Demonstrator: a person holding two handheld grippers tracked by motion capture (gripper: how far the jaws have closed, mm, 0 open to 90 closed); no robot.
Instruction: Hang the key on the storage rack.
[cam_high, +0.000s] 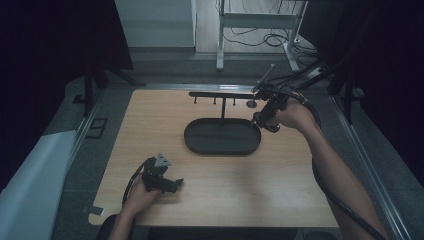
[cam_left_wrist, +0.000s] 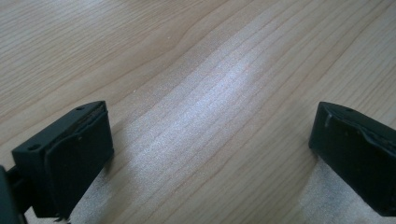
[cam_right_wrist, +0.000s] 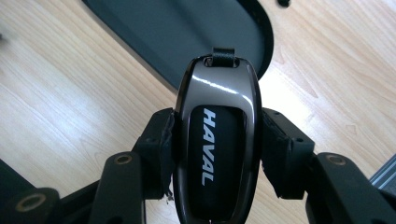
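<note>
Pale wood grain runs across the table (cam_high: 225, 195), with a dark room beyond its far edge. From the high view, my right gripper (cam_high: 261, 120) hangs over the right end of the oval black tray (cam_high: 222, 149), just below the hook rack (cam_high: 220, 94) near the far edge; my left gripper (cam_high: 172, 184) rests by the near-left corner. In the left gripper view, my jaws stand wide apart over bare wood, holding nothing. In the right gripper view, my jaws are clamped on the flanks of the glossy key fob (cam_right_wrist: 217, 140), its strap loop (cam_right_wrist: 223, 54) pointing away over the tray's rim. Those flanks look slick and tapered, so I judge it could slide out if I tilt it, or the small loop could miss its hook.
</note>
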